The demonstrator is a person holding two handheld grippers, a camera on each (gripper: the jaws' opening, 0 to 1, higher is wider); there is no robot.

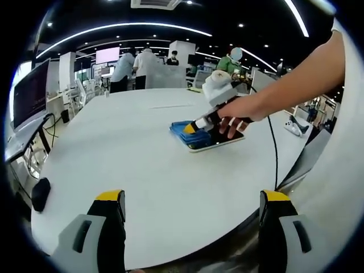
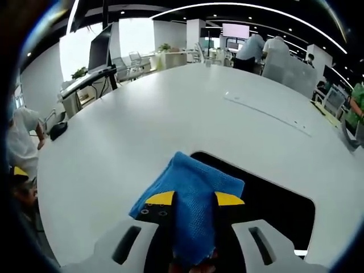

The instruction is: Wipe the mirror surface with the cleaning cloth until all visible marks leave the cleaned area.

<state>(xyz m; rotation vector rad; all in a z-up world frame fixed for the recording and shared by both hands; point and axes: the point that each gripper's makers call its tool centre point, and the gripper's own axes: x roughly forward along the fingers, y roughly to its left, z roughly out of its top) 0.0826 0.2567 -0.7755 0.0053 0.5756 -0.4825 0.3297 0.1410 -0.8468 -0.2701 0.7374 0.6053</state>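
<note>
Cloth: blue woven cleaning cloth [image 2: 193,207], folded, lower centre — pinched between right gripper [image 2: 193,199] jaws.
Mirror: dark glossy rectangular mirror [image 2: 267,202] on round white table [image 2: 142,125], under cloth.
Left gripper: left gripper [image 1: 193,199] — jaws wide apart, holding nothing.

In the right gripper view, part of the mirror [image 2: 267,199] is covered by the cloth [image 2: 190,199], and its near corner is cut off by the picture's edge. In the left gripper view, the mirror [image 1: 219,142] is partly hidden by a hand [image 1: 242,114].
</note>
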